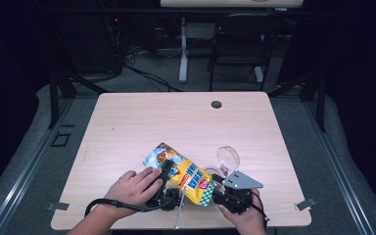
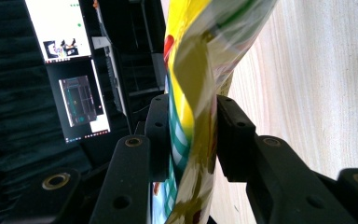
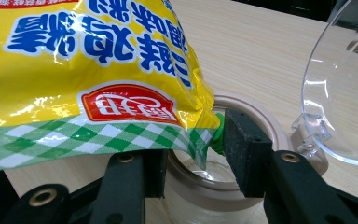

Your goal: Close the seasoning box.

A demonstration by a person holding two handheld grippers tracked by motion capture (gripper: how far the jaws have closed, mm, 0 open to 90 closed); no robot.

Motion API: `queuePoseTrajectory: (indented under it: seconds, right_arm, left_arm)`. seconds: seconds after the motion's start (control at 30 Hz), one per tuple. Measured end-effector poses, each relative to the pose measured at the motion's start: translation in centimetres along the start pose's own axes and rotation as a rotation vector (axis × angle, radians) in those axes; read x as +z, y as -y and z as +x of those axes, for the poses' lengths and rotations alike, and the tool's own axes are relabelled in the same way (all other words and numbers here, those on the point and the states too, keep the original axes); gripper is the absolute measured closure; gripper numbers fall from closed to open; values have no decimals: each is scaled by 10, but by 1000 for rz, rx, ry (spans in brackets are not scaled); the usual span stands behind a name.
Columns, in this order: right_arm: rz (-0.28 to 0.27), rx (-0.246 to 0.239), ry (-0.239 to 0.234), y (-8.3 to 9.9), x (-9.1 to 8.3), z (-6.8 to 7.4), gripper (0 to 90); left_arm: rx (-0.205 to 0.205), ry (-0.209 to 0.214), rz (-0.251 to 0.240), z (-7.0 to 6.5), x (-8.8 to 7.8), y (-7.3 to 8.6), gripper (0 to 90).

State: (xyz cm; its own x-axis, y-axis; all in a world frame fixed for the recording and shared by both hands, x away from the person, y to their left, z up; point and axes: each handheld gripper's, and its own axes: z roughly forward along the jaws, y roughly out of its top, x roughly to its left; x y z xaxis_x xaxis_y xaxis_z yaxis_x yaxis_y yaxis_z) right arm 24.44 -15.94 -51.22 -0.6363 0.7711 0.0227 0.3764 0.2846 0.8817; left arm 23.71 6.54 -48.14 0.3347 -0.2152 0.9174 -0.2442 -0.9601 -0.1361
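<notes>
A yellow snack bag [image 1: 188, 175] with a green-checked end hangs above the table's near edge. My left gripper [image 1: 168, 170] is shut on its side; in the left gripper view the bag [image 2: 191, 93] is pinched between both pads [image 2: 233, 135]. My right gripper [image 1: 216, 185] is at the bag's lower end, jaws open. In the right gripper view the bag's corner [image 3: 198, 135] dips between those jaws without being squeezed, over the mouth of a glass jar with a beige rim [image 3: 265, 121]. The jar's clear hinged lid [image 3: 345, 93] stands open.
The clear lid [image 1: 227, 156] stands upright just beyond the right gripper. The light wooden table [image 1: 176, 122] has a round cable hole [image 1: 216, 104] at its far edge. A black chair [image 1: 240, 39] and a desk leg stand beyond the table.
</notes>
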Motion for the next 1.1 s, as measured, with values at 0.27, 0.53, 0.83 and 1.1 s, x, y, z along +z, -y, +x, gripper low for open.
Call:
queuePoseTrajectory:
  seconds: [0.27, 0.53, 0.83, 1.1]
  right_arm:
    - [3, 2, -2, 0, 0, -1, 610]
    - [13, 3, -1, 0, 1, -2, 611]
    - [11, 11, -3, 1, 1, -2, 611]
    - [2, 24, -3, 1, 2, -4, 612]
  left_arm:
    - [24, 0, 7, 3, -2, -2, 695]
    - [37, 7, 6, 5, -3, -4, 698]
    - [54, 8, 6, 8, -4, -5, 700]
    - [60, 5, 0, 9, -4, -6, 704]
